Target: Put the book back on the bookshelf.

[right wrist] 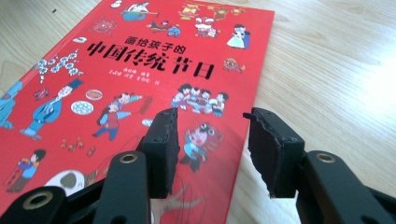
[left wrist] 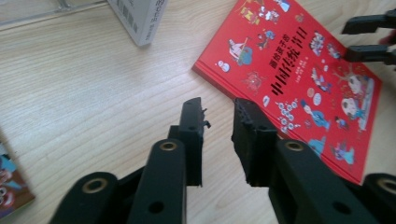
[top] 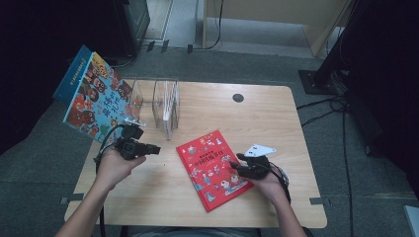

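Here, the wooden table (top: 276, 123) carries a red picture book (top: 214, 168) lying flat. My right gripper (right wrist: 211, 140) hangs over its near edge, jaws apart and empty. My left gripper (left wrist: 218, 122), jaws narrowed around nothing, points at the book's far corner. Pinching the flat cover could skid it sideways.

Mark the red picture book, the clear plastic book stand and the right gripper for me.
Red picture book (top: 213, 168), high view, middle of its cover.
Clear plastic book stand (top: 159, 101), high view, a transparent divider wall.
Right gripper (right wrist: 212, 135), right gripper view, gap between its open jaw tips.
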Demonstrator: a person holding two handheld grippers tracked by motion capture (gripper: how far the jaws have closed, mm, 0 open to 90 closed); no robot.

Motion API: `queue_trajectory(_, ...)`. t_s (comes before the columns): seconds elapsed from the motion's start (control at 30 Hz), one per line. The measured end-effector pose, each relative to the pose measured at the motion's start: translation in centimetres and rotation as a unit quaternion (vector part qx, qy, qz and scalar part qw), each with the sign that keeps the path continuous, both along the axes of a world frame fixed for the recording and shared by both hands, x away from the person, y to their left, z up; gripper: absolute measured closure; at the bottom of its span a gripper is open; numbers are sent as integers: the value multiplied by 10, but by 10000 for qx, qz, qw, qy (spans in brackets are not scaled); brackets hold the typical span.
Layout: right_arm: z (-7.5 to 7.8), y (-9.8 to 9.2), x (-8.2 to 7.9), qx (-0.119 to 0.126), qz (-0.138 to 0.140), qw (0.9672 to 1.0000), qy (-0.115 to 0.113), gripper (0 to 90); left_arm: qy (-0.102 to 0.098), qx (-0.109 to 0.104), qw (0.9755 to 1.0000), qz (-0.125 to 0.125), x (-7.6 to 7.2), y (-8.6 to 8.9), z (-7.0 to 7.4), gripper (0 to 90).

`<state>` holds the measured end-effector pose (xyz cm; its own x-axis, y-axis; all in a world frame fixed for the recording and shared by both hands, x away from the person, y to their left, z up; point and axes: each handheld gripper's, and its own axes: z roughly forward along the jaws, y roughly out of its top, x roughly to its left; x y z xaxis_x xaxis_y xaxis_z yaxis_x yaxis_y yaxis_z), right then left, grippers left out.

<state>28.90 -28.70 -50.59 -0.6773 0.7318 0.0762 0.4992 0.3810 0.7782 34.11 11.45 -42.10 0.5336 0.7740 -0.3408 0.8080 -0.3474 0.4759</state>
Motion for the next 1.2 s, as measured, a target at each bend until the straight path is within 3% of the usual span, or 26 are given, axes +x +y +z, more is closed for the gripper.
queue_trajectory(0.17, -1, -8, -7, 42, -107, 9999, 9, 568, -108, 40, 9999, -69, 1, -11, -11, 813)
queue_trajectory(0.3, -1, -16, -11, 60, -259, 9996, 32, 677, -131, 29, 9998, -133, 2, -19, -19, 838)
queue_trajectory(0.37, -1, -23, -13, 58, -472, 9989, 30, 768, -118, 10, 9998, -156, 2, -26, -26, 844)
queue_trajectory(0.57, -7, -30, -8, -69, -670, 9976, 164, 839, -57, -65, 9998, -160, 3, -35, -41, 844)
queue_trajectory(0.73, -12, -21, -4, -154, -520, 9982, 235, 842, 47, -74, 9997, -230, 2, -42, -54, 842)
queue_trajectory(0.93, -12, -17, -6, -228, -505, 9982, 214, 872, 55, -49, 9996, -279, 2, -46, -60, 842)
queue_trajectory(1.2, -12, -10, -11, -208, -385, 9988, 212, 873, 214, -74, 9989, -415, -3, -53, -71, 843)
